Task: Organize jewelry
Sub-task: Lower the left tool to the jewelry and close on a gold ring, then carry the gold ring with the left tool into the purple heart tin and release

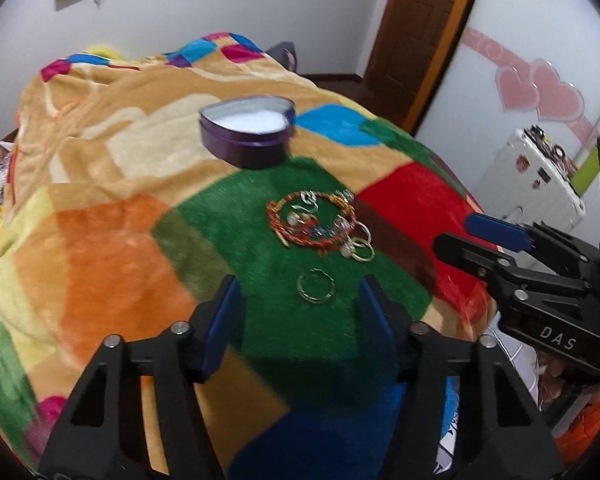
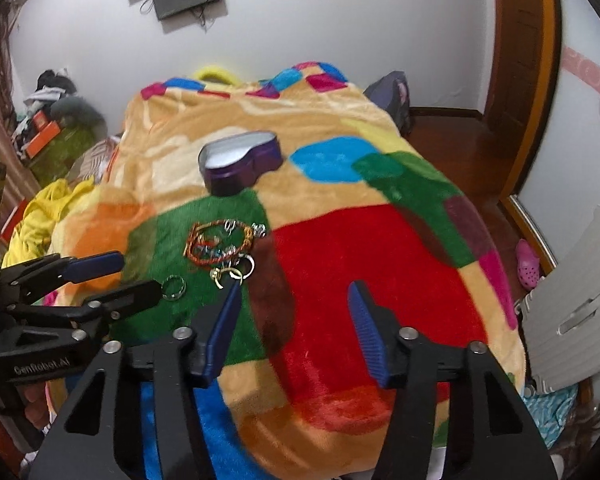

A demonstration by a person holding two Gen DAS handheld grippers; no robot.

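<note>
The fingers [image 1: 236,312] of the left gripper [image 1: 300,300] stand spread with nothing between the pads, and straight ahead of them, just beyond the tips, lies a lone metal ring [image 1: 316,286] flat on the green patch of the blanket [image 1: 112,256] — it sits between the two fingers' lines. The right gripper [image 2: 294,308] is spread and empty too; in its own view the ring lies off to the left of its left finger, so the left hand looks the better placed. Further ahead lies the tangle of jewelry — a red-and-gold braided bracelet [image 1: 311,220] with two hoops [image 1: 360,246] touching its near edge. Beyond that stands the open heart-shaped purple tin [image 1: 246,130], well apart. Nothing blocks the ring; the soft pile may let it sink.
</note>
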